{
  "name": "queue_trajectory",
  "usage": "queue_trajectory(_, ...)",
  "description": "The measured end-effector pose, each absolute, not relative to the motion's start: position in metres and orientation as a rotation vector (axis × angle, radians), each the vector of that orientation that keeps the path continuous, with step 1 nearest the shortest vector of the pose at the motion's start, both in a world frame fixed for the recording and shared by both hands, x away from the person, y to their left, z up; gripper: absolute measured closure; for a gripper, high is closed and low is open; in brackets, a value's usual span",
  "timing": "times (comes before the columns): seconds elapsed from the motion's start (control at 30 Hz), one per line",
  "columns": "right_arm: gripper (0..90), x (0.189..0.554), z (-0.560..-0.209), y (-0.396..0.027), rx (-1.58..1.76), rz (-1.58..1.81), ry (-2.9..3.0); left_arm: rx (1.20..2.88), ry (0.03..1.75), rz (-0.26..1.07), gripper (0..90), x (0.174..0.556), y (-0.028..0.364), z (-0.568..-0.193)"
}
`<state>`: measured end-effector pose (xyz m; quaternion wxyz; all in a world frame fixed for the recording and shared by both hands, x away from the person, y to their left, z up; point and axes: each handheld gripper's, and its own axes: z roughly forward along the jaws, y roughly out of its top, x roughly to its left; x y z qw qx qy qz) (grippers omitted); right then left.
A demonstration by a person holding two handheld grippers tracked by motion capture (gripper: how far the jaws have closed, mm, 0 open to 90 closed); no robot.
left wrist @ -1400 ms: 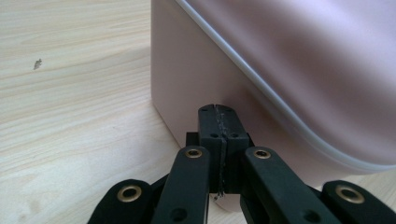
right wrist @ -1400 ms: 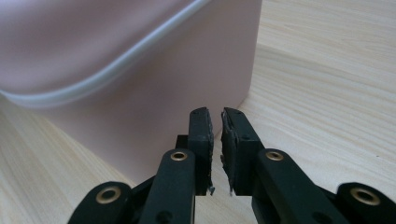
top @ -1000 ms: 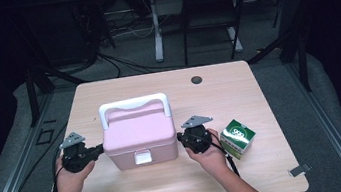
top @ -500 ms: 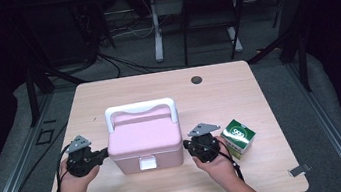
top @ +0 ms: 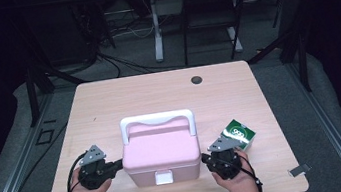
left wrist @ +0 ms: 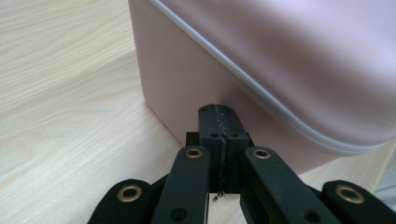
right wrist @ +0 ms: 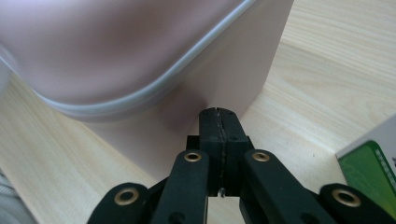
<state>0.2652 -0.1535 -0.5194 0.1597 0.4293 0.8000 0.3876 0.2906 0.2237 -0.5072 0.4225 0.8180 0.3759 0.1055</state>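
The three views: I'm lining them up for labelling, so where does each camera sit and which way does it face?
High view: above the person's side, looking forward and down on the table; both hands, left gripper, right gripper.
Left gripper view: rides the left gripper, shut jaws at the pink box.
Right gripper view: rides the right gripper, shut jaws at the box's other side.
Shared: the pink box.

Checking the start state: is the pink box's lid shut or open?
Shut. The lid sits flat on the pink box, its pale seam closed all along, and the white latch lies down at the front.
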Motion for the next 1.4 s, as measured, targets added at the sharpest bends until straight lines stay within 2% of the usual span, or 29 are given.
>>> queue_trajectory(0.27, 90.0, 0.264, -0.526, -0.16, 1.201, 1.173, 2.266, 2.058, 0.932, 0.24, 89.4, 0.292, 0.225, -0.511)
queue_trajectory(0.37, 87.3, 0.264, -0.528, -0.159, 1.175, 1.143, 2.266, 2.056, 0.943, 0.245, 80.6, 0.294, 0.227, -0.513)
queue_trajectory(0.47, 81.8, 0.264, -0.527, -0.162, 1.158, 1.134, 2.276, 2.036, 0.963, 0.2, 79.2, 0.296, 0.231, -0.512)
queue_trajectory(0.63, 72.6, 0.27, -0.516, -0.169, 1.191, 1.141, 2.261, 2.015, 0.965, 0.204, 72.2, 0.302, 0.235, -0.496)
queue_trajectory(0.8, 67.2, 0.278, -0.5, -0.174, 1.207, 1.197, 2.266, 1.99, 0.97, 0.215, 65.4, 0.306, 0.24, -0.477)
queue_trajectory(1.03, 55.4, 0.29, -0.47, -0.183, 1.205, 1.257, 2.247, 1.999, 0.932, 0.23, 56.8, 0.313, 0.242, -0.438)
queue_trajectory(1.23, 51.7, 0.298, -0.447, -0.186, 1.178, 1.339, 2.262, 2.0, 0.909, 0.195, 51.8, 0.321, 0.233, -0.425)
queue_trajectory(1.4, 50.0, 0.306, -0.444, -0.181, 1.175, 1.383, 2.277, 2.007, 0.91, 0.169, 50.5, 0.328, 0.222, -0.43)
